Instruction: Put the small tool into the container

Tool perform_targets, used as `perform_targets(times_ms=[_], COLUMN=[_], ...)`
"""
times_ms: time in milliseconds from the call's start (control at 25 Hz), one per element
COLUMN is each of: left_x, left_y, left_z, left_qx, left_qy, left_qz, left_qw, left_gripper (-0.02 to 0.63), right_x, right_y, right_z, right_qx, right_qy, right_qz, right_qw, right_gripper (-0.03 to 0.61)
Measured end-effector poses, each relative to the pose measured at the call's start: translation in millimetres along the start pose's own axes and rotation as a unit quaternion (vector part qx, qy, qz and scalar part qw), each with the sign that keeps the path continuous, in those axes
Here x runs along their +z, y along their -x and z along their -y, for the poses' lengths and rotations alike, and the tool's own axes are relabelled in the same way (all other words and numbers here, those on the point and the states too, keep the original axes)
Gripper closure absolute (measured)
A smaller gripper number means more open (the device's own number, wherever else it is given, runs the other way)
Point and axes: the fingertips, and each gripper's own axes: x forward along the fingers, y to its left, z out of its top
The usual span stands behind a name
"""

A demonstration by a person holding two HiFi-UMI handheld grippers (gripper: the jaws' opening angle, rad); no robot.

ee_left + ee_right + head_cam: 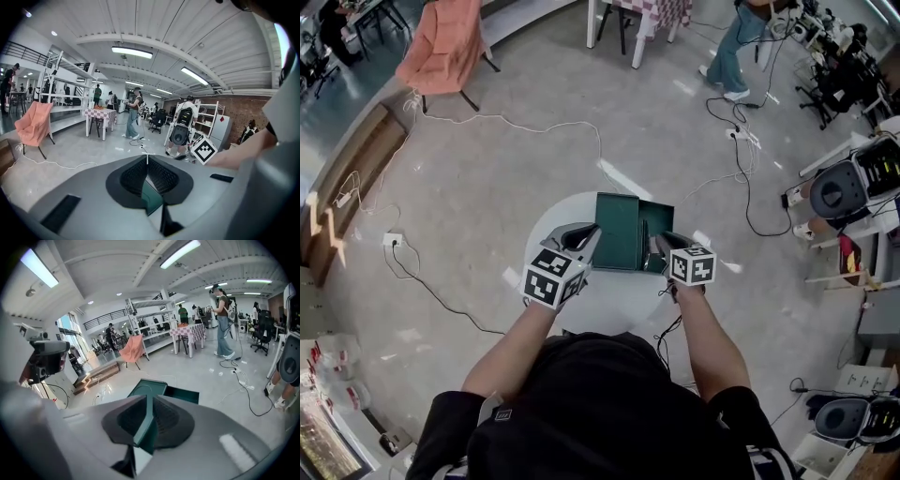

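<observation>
Your two forearms reach out over a round white table (609, 302), one gripper on each side of an open green box (619, 230). Box sits on the far half of the table, up to its far edge; lid lies flat on the left, darker tray on the right. Left gripper (589, 236) is against the box's left edge. In the left gripper view its jaws are drawn nearly together, only a slit of light at the tips, and a green edge shows low between the pads (161, 176). Reads as a pinch on the box. Right gripper (661, 246) is at the near right corner of the box. The right gripper view shows a green panel clamped the length of its jaws, lid and tray lying just beyond; probably the box's near wall. Small tool: not found in any view. A thin pale line shows inside the tray from the head view, too small to name. Progress, as judged: box open and steadied from both sides, neither gripper carrying a tool, so it can't be settled whether the tool is already in.
</observation>
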Motion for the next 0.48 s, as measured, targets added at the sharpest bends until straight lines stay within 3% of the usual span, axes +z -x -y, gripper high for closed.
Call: perform_targets(times_ms=[200, 480], left_x=[19, 43], left_y=[17, 27], left_z=[-7, -18], left_qx=[-0.012, -0.029], left_qy=[-0.037, -0.034], left_qz=[0.024, 0.06], left_qw=[0.999, 0.9972], left_gripper=[0.598, 0.6], right_x=[53, 108], right_y=[43, 114], right_z=[-41, -81], right_qx=[-0.009, -0.021], right_qy=[0.046, 0.065], right_qz=[0.069, 0.169], right_qw=[0.997, 0.983], right_gripper=[0.566, 0.567])
